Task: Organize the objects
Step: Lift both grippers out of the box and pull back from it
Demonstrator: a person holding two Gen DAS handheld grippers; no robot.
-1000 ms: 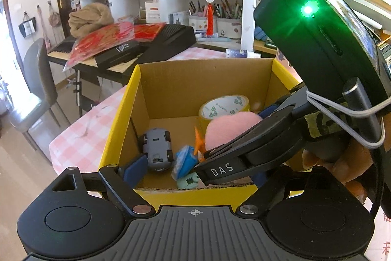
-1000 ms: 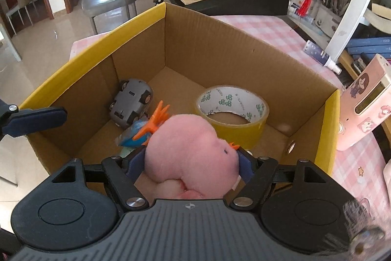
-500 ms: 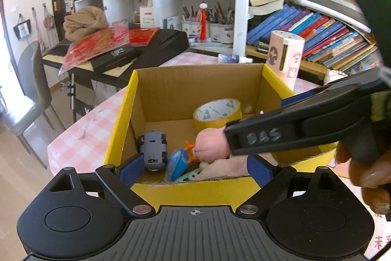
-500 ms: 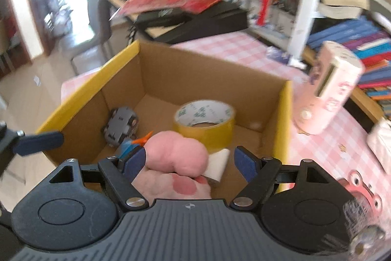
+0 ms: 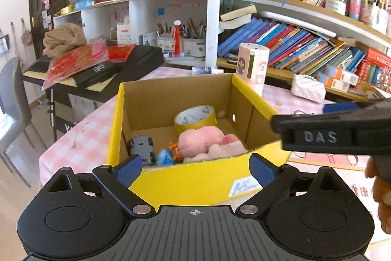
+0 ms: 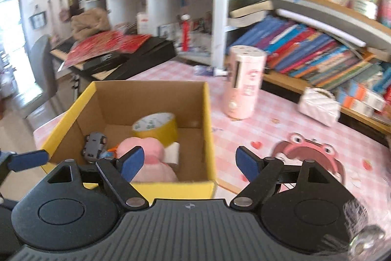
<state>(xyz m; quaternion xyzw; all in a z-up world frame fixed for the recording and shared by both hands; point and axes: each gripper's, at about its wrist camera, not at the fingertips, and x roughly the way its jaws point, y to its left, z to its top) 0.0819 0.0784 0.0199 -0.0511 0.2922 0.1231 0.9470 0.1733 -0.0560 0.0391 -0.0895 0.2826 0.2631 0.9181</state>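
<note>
Right gripper (image 6: 188,160): jaws wide, have just been opening, nothing between the pads. It hangs above the near right corner of the yellow box (image 6: 146,187), aimed down and forward. Left gripper (image 5: 195,166): jaws also wide, just been opening, empty; it faces the box's near wall head-on.

Pink plush toy (image 6: 149,153) lies inside the box, against the near wall, ahead of and below the right gripper's left pad. Its long axis seems to run left to right across the box. With it: yellow tape roll (image 6: 155,127) toward the back, grey toy car (image 6: 94,144) at the left, a small blue-and-orange toy (image 5: 168,154) between car and plush.

Judgement: plush is stowed; any next pick lies on the table to the right, nearer the right hand.

Right view alone shows the pink canister (image 6: 244,82), white quilted purse (image 6: 319,105) and frog-face mat (image 6: 310,151) in the open. Left view shows the box interior squarely, with the right gripper's black finger (image 5: 332,136) crossing at the right.
</note>
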